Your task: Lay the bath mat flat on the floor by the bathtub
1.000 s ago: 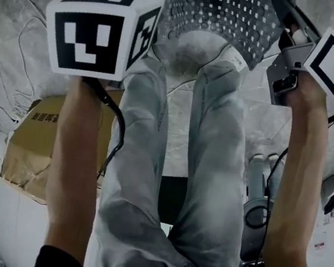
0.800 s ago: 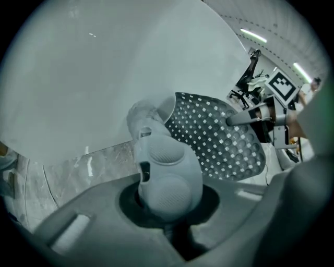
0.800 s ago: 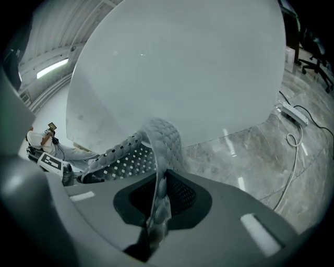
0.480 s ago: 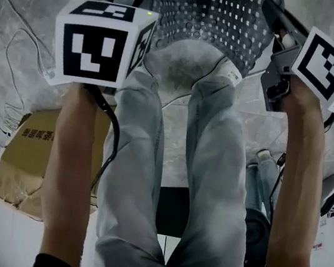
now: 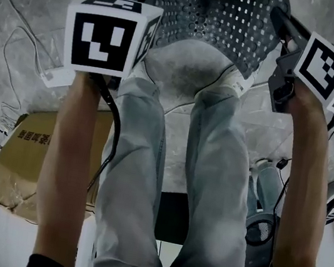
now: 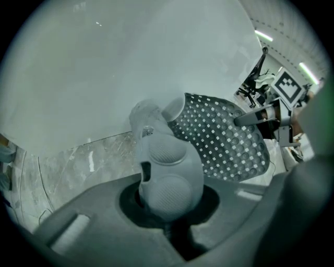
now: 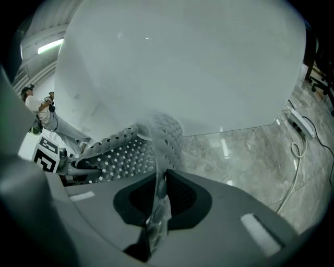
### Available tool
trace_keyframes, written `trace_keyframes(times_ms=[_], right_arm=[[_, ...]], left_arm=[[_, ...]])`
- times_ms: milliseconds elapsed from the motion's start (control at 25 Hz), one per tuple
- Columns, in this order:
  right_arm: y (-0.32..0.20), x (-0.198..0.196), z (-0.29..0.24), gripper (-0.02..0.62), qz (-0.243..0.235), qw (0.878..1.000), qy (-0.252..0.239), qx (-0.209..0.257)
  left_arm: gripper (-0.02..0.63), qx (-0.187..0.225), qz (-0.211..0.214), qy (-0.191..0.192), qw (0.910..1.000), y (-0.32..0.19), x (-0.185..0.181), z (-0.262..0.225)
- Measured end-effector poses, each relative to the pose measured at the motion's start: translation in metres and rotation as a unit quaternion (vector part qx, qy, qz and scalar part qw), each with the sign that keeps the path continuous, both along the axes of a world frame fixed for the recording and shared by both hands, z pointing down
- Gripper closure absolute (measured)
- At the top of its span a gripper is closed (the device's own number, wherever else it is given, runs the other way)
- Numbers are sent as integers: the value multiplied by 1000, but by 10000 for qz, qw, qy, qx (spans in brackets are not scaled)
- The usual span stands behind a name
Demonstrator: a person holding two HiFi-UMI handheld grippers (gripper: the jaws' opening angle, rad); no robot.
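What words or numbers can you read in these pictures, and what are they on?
No text here can be read plainly.
On the cardboard box: one line of dark print, too blurred to read.
On the marker cubes: only black-and-white square patterns, no words or numbers.
On the bath mat: only holes, no print shows.

Dim, flat grey light from ceiling strips (image 6: 263,35), fisheye bending, black corners, blurred close foreground.
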State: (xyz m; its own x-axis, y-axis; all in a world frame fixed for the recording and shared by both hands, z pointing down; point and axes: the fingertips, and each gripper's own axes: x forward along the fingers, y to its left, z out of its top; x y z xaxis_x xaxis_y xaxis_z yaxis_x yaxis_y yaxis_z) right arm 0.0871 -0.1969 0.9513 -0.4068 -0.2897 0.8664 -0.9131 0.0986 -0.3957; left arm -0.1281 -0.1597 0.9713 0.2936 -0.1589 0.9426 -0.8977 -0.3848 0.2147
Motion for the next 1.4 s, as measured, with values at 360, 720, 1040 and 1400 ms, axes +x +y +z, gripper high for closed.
trace_keyframes(times_ms=[360,720,1040,1400], right_arm=[[1,20,32,571,100,9996,270,-57],[13,28,58,569,-306,9950,939,-117],[31,47,80,568,-761,9806,1796,-199],[69,89,119,542,-1277,9442,2788,-1198]], left_arm=[[577,-143,-117,-242,9995,0,-20,36],[575,-421,-488,-514,9966,9,-50,71],[569,-512,-121,-1224,9911,9,-59,94],[549,-936,-188,-1621,9821,43,-99,142]])
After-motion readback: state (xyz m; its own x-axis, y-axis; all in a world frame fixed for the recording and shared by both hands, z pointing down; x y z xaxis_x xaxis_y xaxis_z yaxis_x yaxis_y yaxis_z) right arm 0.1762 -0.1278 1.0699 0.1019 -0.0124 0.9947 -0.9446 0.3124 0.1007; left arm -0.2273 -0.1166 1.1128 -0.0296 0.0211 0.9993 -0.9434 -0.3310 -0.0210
